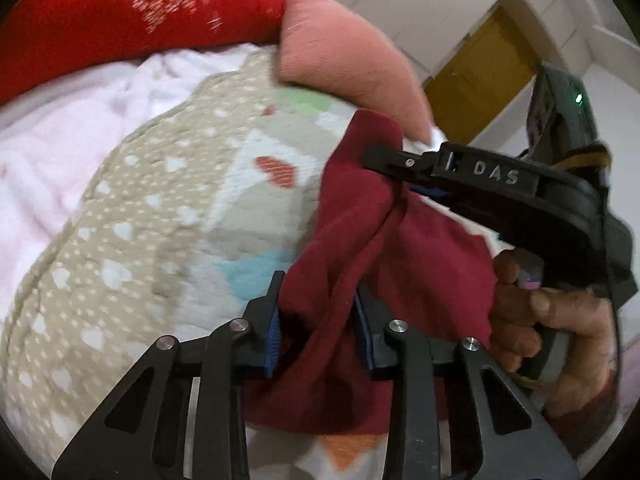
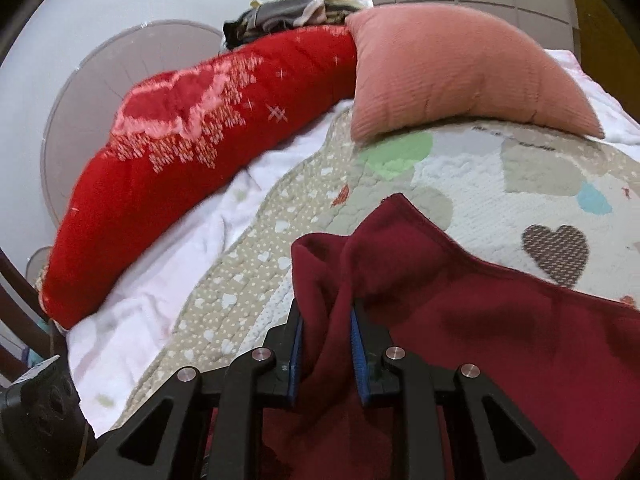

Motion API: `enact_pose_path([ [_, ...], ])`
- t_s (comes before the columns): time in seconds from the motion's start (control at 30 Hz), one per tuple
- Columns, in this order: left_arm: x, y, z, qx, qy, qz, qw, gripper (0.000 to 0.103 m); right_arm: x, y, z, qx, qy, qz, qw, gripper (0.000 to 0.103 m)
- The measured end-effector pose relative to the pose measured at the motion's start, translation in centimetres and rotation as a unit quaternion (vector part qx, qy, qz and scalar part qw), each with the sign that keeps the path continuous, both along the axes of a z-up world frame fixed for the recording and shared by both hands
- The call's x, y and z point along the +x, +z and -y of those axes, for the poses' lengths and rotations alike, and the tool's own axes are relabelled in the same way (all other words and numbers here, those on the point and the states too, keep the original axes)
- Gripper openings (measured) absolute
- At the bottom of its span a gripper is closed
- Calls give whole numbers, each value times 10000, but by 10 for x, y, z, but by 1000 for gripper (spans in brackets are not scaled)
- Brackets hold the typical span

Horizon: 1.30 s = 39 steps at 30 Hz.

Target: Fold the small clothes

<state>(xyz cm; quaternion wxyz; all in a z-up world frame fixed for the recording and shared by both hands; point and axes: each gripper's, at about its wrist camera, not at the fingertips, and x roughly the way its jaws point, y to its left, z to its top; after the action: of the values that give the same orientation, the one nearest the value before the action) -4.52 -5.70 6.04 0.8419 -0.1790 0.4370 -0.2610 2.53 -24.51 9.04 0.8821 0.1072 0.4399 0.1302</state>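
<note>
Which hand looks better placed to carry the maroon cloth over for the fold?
Probably the right. The right gripper pinches a gathered edge of the cloth, with bare quilt ahead. The left gripper also grips it, lower down.

We see the left gripper (image 1: 318,312): black linkage arms, round silver pivot screws, blue ribbed pads. The right gripper (image 2: 326,354) is built the same; from the left wrist its black finger reads "DAS", with a green light behind. Dark red sleeve cuff (image 1: 588,408).
</note>
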Motion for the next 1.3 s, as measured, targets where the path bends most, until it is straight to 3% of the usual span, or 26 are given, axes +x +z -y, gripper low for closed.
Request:
enact_pose_path([
  [0.2, -38, 56, 59, 95, -613, 545, 9966, 27, -44, 48, 46, 84, -117, 486, 9987, 19],
  [0.37, -69, 75, 137, 281, -1330, 767, 9877, 27, -93, 70, 114, 182, -576, 763, 9952, 19],
  [0.5, -87, 49, 200, 410, -1865, 469, 9805, 27, -131, 57, 175, 344, -1131, 643, 9909, 17],
  [0.63, -93, 14, 238, 780, -2105, 160, 9744, 25, -153, 14, 224, 534, -1810, 175, 9819, 10],
  [0.7, -95, 19, 237, 850, -2123, 236, 9732, 26, -155, -5, 236, 719, -1928, -35, 9786, 10],
  [0.77, -95, 31, 230, 807, -2230, 165, 9713, 32, -164, -12, 249, 1140, -2038, -15, 9723, 11],
  [0.8, -95, 40, 223, 733, -2293, 114, 9705, 41, -171, -9, 255, 1393, -2043, 107, 9689, 12],
  [0.87, -99, 57, 205, 599, -2250, 252, 9722, 56, -184, 1, 257, 1617, -1993, 376, 9658, 27],
  [0.93, -101, 70, 183, 560, -1990, 542, 9769, 66, -192, 8, 249, 1666, -1921, 514, 9658, 75],
  [0.97, -99, 72, 175, 584, -1877, 644, 9784, 66, -193, 9, 245, 1705, -1866, 503, 9662, 76],
  [1.07, -91, 60, 159, 1041, -1533, 705, 9801, 66, -191, -4, 232, 1840, -1644, 212, 9688, 76],
  [1.2, -81, 28, 148, 1300, -1388, 271, 9814, 66, -172, -23, 213, 1732, -1544, -61, 9727, 76],
  [1.27, -79, 17, 153, 1331, -1368, 121, 9815, 66, -161, -32, 204, 1613, -1501, -130, 9753, 62],
  [1.3, -79, 14, 155, 1341, -1365, 45, 9815, 66, -156, -35, 201, 1460, -1551, -147, 9769, 41],
])
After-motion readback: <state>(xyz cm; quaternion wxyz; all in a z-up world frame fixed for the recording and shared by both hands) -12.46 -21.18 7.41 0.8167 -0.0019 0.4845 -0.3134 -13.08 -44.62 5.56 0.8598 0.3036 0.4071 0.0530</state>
